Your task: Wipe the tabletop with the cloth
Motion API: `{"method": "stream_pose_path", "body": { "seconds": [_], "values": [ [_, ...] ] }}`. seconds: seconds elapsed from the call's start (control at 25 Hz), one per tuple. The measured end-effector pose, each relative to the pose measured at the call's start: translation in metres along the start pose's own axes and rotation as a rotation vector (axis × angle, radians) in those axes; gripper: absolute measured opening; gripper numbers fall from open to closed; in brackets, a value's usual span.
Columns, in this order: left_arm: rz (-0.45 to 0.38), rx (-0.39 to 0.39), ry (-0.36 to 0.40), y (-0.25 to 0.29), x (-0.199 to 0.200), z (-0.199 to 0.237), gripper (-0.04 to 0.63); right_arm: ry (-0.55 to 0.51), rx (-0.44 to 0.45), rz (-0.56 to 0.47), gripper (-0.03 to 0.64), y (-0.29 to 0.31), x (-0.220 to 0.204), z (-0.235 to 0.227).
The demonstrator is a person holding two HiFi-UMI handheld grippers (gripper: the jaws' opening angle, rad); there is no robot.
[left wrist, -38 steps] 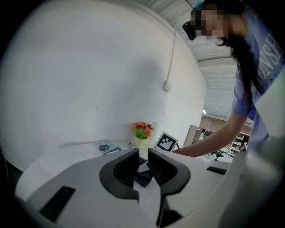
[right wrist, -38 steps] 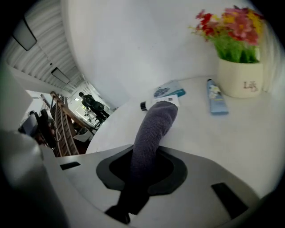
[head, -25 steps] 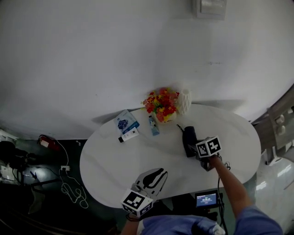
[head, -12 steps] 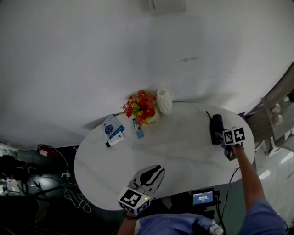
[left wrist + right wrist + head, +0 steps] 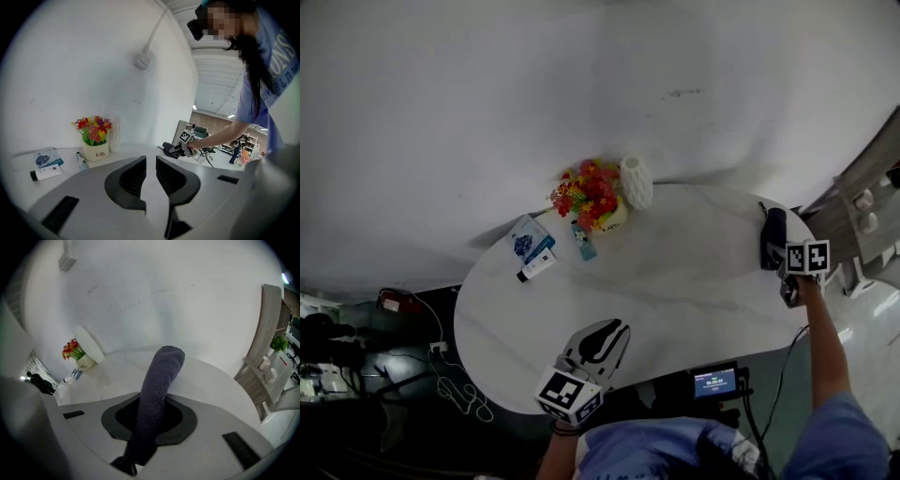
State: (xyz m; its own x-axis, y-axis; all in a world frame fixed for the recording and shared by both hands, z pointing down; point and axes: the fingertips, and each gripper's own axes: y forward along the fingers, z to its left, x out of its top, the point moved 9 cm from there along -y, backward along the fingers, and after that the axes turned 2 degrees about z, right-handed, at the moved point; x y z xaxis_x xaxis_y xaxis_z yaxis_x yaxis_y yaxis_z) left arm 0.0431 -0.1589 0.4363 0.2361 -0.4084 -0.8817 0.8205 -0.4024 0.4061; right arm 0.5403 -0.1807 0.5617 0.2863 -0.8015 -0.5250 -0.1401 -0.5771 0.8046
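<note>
One pot [image 5: 96,153] is filled with flowers [image 5: 93,127]; the cloth [image 5: 159,380] is pinched by the right gripper [image 5: 782,268], the left gripper [image 5: 151,165] held spread.

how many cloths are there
1: a dark cloth at the table's right end, held in the right tool. None other shows.

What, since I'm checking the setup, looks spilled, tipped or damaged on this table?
Nothing stands out: no spill on the table, the flower pot stands upright, and the right tool grips the cloth near its right end.
</note>
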Motion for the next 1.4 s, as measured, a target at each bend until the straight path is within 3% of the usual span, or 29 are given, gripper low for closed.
{"method": "stream_pose_path", "body": {
  "seconds": [0.4,0.52,0.76,1.16,1.4],
  "values": [
    [-0.058,0.048,-0.015,-0.086,-0.024,0.035,0.061,-0.139,0.170,-0.072,0.074,-0.010,-0.006,0.169],
    [-0.078,0.076,-0.029,-0.129,-0.039,0.049,0.062,-0.159,0.271,-0.044,0.074,-0.007,-0.017,0.238],
    [-0.086,0.167,-0.084,-0.233,-0.089,0.084,0.061,-0.306,0.382,-0.013,0.074,0.010,-0.041,0.400],
    [-0.119,0.396,-0.210,-0.388,-0.172,0.128,0.062,-0.533,0.670,0.112,0.074,0.077,-0.128,0.687],
    [-0.142,0.484,-0.262,-0.436,-0.201,0.130,0.063,-0.633,0.836,0.229,0.074,0.103,-0.198,0.818]
  ]
}}
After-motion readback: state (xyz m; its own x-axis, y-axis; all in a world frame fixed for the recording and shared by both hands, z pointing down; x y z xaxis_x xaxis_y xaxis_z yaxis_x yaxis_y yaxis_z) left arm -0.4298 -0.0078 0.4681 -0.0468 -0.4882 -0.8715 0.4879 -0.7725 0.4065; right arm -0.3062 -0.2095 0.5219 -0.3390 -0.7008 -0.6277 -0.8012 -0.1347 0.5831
